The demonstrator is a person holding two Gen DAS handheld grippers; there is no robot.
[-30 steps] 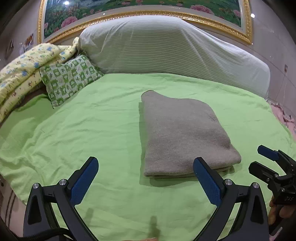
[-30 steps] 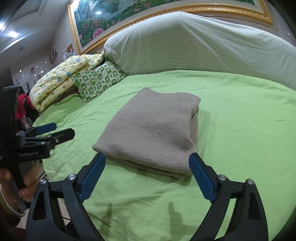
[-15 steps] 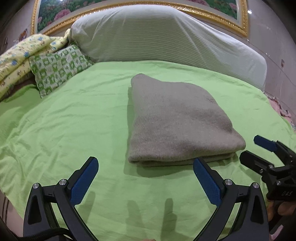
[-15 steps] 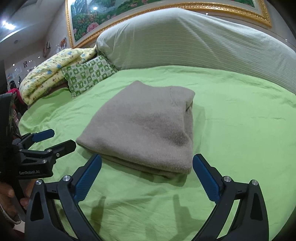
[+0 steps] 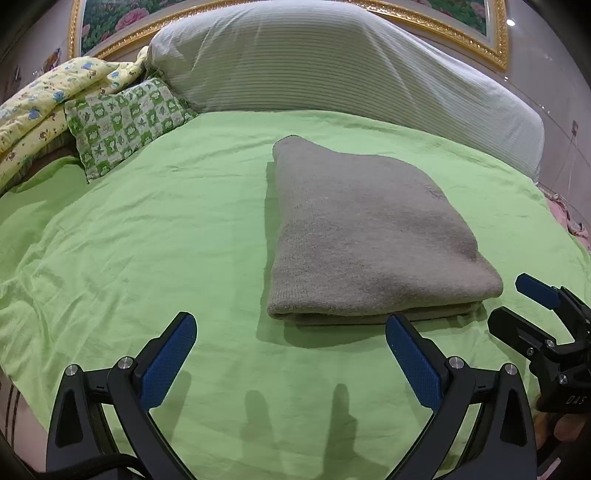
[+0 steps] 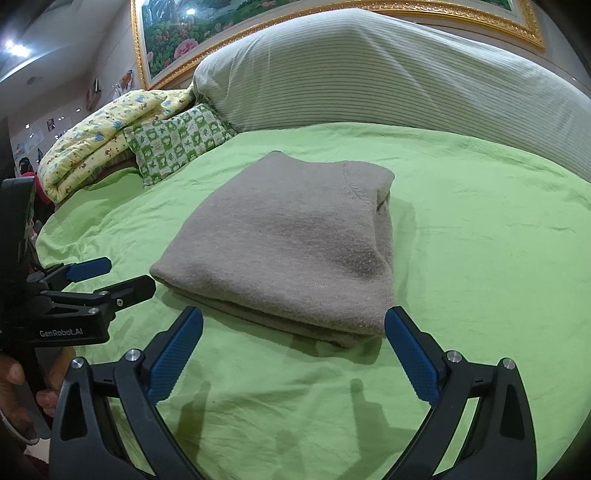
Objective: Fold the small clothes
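A grey-brown knitted sweater lies folded into a thick rectangle on the green bedsheet. My left gripper hovers open just short of its near folded edge, holding nothing. The right gripper shows at the right, open, close to the sweater's near right corner. In the right wrist view the sweater lies straight ahead, its neckline at the far right. My right gripper is open before the near edge. The left gripper stands open by the near left corner, with a hand below it.
A large striped bolster runs along the head of the bed under a gold-framed picture. A green checked pillow and a yellow printed quilt lie at the far left. Pink cloth shows past the right bed edge.
Both grippers have moved a little closer to the folded sweater, which now looks larger in both views. Both stay open, and the sweater has not moved.
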